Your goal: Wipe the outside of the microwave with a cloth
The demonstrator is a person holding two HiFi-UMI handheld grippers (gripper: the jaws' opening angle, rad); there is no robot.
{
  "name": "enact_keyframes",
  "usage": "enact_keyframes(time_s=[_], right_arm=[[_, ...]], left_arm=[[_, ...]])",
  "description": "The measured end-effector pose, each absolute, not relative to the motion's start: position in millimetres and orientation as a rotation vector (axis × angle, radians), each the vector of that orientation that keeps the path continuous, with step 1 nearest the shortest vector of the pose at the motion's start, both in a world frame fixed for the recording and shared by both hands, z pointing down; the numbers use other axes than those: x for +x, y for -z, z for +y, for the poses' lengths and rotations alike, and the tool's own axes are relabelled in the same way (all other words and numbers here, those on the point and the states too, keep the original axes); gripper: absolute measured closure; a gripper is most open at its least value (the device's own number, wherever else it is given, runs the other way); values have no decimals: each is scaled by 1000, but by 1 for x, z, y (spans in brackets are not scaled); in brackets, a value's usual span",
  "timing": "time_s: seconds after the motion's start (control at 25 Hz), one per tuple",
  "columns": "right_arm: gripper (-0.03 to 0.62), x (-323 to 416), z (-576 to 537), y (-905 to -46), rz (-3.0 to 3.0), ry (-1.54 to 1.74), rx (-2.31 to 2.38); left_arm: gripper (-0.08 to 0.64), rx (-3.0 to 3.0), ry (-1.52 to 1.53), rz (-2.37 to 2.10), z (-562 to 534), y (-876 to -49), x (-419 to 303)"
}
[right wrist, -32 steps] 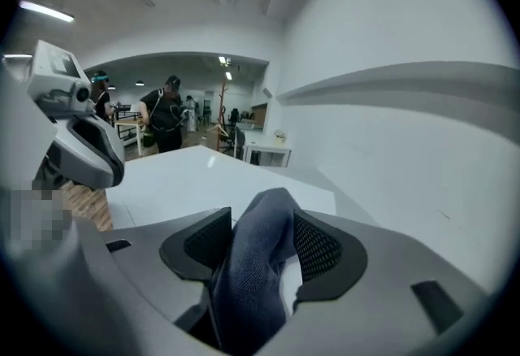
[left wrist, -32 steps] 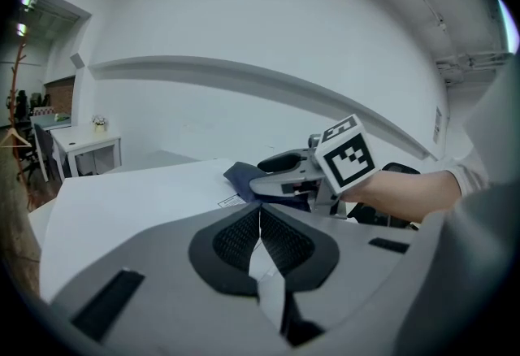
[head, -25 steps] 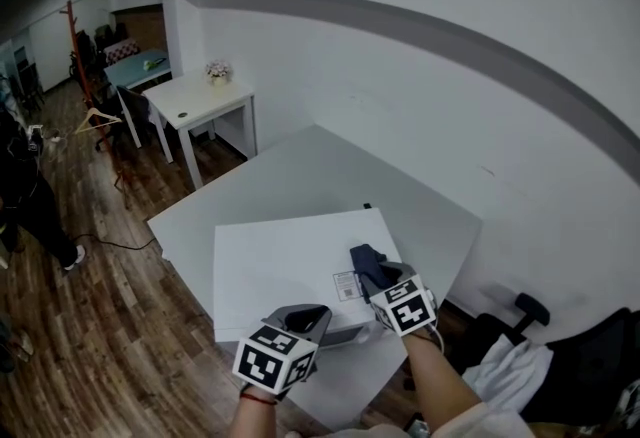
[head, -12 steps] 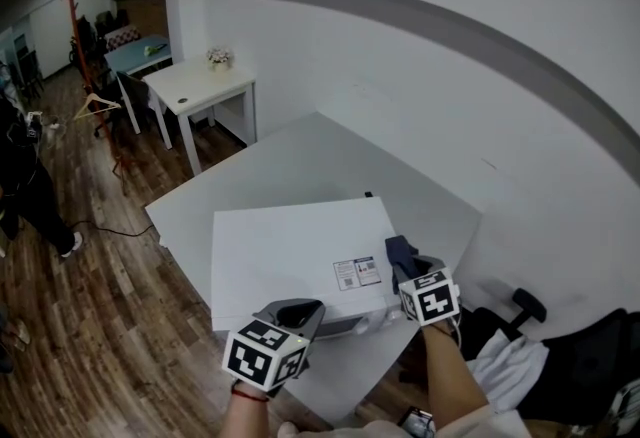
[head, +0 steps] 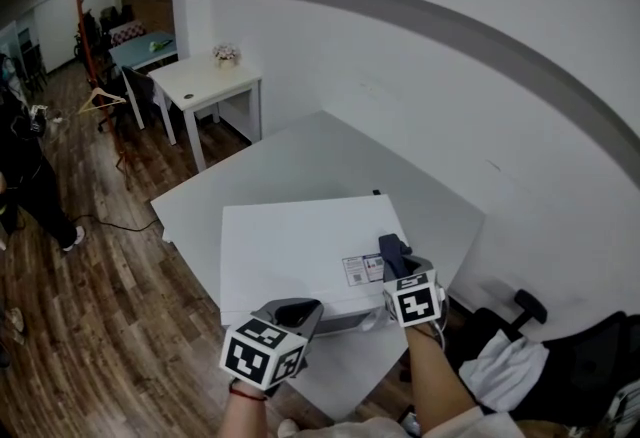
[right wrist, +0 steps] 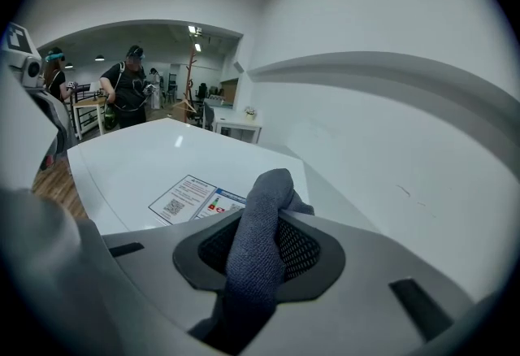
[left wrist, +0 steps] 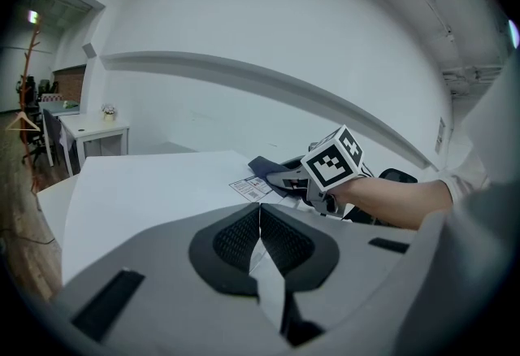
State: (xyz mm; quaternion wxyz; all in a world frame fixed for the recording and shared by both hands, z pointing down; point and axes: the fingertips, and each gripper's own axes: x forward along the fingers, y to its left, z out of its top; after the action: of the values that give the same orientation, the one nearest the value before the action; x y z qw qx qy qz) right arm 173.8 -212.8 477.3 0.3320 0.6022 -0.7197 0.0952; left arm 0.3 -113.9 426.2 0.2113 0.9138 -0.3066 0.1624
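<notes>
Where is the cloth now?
The cloth is lower right in the head view, in the right gripper, whose jaws have just been closing on it, over the microwave by its label.

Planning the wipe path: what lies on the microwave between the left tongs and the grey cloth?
Only a printed label sticker beside the grey cloth; otherwise bare white microwave top, shown in the left gripper view.

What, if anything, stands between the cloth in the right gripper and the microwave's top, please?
Nothing visible. The right gripper, its jaws just closing further on the cloth, holds it over the bare top of the microwave, beside the label.
</notes>
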Motion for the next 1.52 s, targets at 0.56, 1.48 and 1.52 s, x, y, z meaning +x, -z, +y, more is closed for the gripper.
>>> enact_keyframes(time_s=[0.56,1.48,1.52], right_arm=[[486,85,-211,-478,-1965,-242,1485],[485,-45,-190,-480,-2140,-228,1290],[485,-50,-189,-480,-2146,-227,1281]], left_arm=[[557,2474,-445,-971,-105,-428,-66],[557,2410,-443,-1066,-87,-435,-132],[557,2408,-443,-1067,-86,-436,-134]])
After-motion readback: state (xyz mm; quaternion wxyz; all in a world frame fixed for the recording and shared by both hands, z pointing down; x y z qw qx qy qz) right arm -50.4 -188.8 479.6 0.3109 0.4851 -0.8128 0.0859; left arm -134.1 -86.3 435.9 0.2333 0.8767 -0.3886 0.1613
